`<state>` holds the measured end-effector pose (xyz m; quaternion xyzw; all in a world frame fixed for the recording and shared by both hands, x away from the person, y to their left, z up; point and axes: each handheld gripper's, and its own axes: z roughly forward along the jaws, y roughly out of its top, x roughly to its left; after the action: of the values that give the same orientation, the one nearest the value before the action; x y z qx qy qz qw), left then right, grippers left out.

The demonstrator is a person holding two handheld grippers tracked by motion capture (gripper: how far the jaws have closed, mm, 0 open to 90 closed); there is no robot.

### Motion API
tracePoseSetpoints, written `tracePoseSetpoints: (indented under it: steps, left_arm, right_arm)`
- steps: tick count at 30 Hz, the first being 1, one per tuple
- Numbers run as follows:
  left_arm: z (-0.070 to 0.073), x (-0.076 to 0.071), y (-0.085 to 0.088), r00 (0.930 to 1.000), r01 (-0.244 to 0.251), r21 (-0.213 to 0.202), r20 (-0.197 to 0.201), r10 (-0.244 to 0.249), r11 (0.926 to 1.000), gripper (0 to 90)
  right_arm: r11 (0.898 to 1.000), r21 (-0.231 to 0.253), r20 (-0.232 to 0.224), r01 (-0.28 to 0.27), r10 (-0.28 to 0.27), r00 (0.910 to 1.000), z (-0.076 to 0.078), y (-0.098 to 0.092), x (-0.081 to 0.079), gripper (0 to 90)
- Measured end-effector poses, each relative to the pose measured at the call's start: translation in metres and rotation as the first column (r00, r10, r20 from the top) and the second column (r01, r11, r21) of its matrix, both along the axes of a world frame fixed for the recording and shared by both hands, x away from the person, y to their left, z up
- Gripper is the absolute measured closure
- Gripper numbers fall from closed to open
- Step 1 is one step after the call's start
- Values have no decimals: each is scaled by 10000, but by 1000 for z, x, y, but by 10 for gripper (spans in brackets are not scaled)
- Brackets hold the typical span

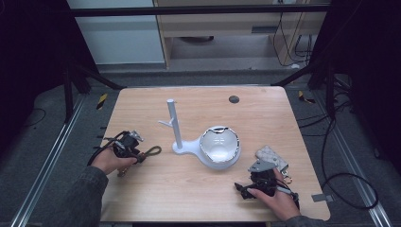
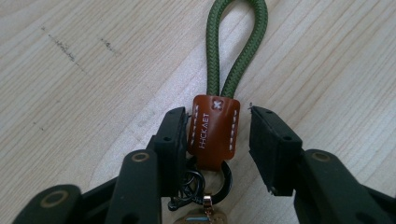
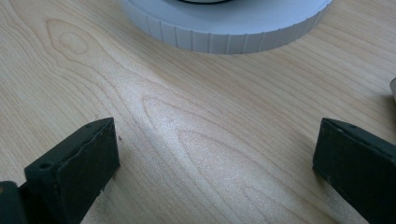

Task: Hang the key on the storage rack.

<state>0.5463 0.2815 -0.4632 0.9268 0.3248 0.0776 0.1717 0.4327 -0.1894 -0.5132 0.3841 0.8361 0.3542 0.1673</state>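
A keychain lies on the wooden table [image 1: 208,194], with a green cord loop [image 2: 237,42], a brown leather tab [image 2: 213,133] and a black ring [image 2: 223,179]. My left gripper [image 2: 219,116] is open around the tab: the left jaw touches it and the right jaw stands a little off. In the high view the left gripper [image 1: 141,155] is at the table's left, with the cord loop [image 1: 152,151] sticking out to the right. My right gripper [image 1: 247,183] is at the front right; its jaws are wide open over bare wood in the right gripper view [image 3: 218,130].
A white stand [image 1: 174,123] with a side branch rises mid-table, joined to a white bowl-shaped dish [image 1: 220,146]. The dish's ribbed base [image 3: 224,28] is just ahead of the right gripper. A pale quilted item [image 1: 273,155] lies right of the dish. A dark round spot [image 1: 233,99] marks the far side.
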Motion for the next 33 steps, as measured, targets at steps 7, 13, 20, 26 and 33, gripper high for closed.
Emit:
tracePoseSetpoints:
  steps: [7,13,20,26,33]
  left_arm:
    - [-1,4,-2,9998,28,444,-201,-19,9990,569]
    - [-2,8,-2,9992,-28,442,-390,45,9990,598]
    - [-1,9,-4,9984,-13,596,-570,47,9982,655]
    - [14,-2,-1,9997,-177,211,150,174,9996,657]
    - [29,-18,5,9956,-347,-303,860,372,9989,659]
  right_arm:
    - [10000,3,-2,1,-1,10000,0,0,0,3]
    - [10000,-5,-4,4,-4,10000,0,0,0,3]
    - [10000,-4,-13,5,-5,10000,0,0,-1,4]
    - [10000,6,-27,-8,8,10000,0,0,-1,3]
    - [10000,2,-27,-9,9,10000,0,0,-1,4]
